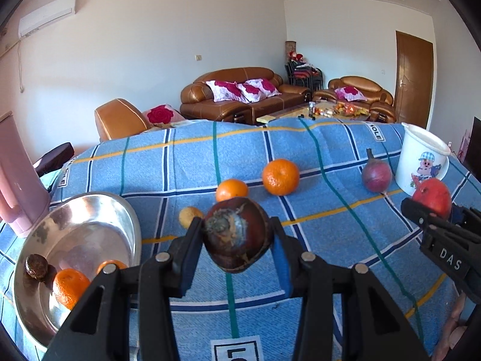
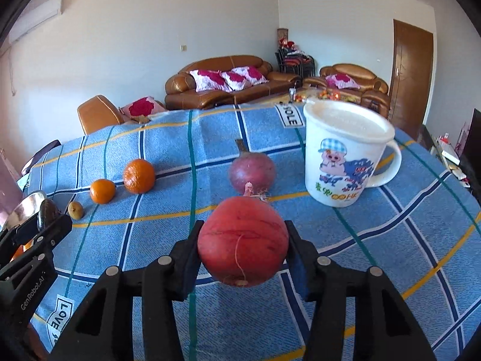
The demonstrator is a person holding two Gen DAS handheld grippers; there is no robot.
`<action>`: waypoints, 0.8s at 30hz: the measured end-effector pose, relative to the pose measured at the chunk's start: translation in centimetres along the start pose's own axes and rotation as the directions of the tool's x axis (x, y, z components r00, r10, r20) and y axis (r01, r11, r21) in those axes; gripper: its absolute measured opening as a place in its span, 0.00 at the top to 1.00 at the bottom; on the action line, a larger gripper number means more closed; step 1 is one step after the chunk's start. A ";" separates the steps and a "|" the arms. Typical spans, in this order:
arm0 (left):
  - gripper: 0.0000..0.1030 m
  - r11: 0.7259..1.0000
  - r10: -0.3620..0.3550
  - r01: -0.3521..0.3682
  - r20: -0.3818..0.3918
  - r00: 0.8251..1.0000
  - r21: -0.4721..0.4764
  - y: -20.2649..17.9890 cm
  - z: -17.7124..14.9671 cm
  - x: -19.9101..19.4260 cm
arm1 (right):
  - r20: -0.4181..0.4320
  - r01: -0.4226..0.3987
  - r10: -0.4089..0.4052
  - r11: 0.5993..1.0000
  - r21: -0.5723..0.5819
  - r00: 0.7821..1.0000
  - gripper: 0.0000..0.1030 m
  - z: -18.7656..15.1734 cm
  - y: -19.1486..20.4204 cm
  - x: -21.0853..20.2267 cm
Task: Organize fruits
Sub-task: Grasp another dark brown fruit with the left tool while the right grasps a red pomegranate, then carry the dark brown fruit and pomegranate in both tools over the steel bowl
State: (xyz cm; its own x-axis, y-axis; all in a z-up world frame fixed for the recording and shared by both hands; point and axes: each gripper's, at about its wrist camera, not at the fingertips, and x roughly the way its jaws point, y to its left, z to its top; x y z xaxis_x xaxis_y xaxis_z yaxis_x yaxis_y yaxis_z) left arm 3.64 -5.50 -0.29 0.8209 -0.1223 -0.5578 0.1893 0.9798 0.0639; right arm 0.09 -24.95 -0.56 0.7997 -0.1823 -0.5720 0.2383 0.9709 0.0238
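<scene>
While the left gripper (image 1: 237, 237) is clamping a brown fruit (image 1: 236, 239) at centre frame, the right gripper (image 2: 243, 243) is gripping a red fruit (image 2: 243, 240).

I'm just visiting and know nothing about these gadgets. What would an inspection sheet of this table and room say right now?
Surface: blue plaid cloth covers the table.
Job's things: shiny metal bowl at left holds a small dark fruit and orange tangerines. Loose on the cloth: two more tangerines, a small yellowish fruit, a purple round fruit.
Clutter: white cartoon mug, pink jug.
Grippers: left gripper is shut on a dark brown round fruit; right gripper is shut on a red round fruit.
Cables: a cord on the wall under the air conditioner.
Surroundings: brown leather sofas, wooden door.
</scene>
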 end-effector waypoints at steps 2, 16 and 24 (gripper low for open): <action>0.56 1.000 0.005 -0.005 0.012 1.000 0.003 0.0 0.1 -0.3 | 0.061 0.016 -0.015 1.000 -0.024 0.998 0.49 0.0 0.5 -1.1; 0.56 0.999 0.029 -0.028 0.067 0.997 -0.016 1.3 -0.7 -2.0 | 0.197 0.025 -0.013 0.998 -0.059 0.980 0.49 0.0 1.8 -3.6; 0.56 1.000 0.030 -0.029 0.080 0.996 -0.008 2.0 -1.4 -3.1 | 0.198 0.036 -0.019 0.996 -0.083 0.980 0.49 -0.7 3.4 -4.6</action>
State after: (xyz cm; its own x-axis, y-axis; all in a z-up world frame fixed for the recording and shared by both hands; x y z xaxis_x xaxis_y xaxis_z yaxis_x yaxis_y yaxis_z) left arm 0.73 -2.93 0.40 0.8667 -0.1055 -0.4876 0.1613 0.9841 0.0737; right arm -3.18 -20.68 1.55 0.8886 -0.2275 -0.3983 0.2202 0.9733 -0.0647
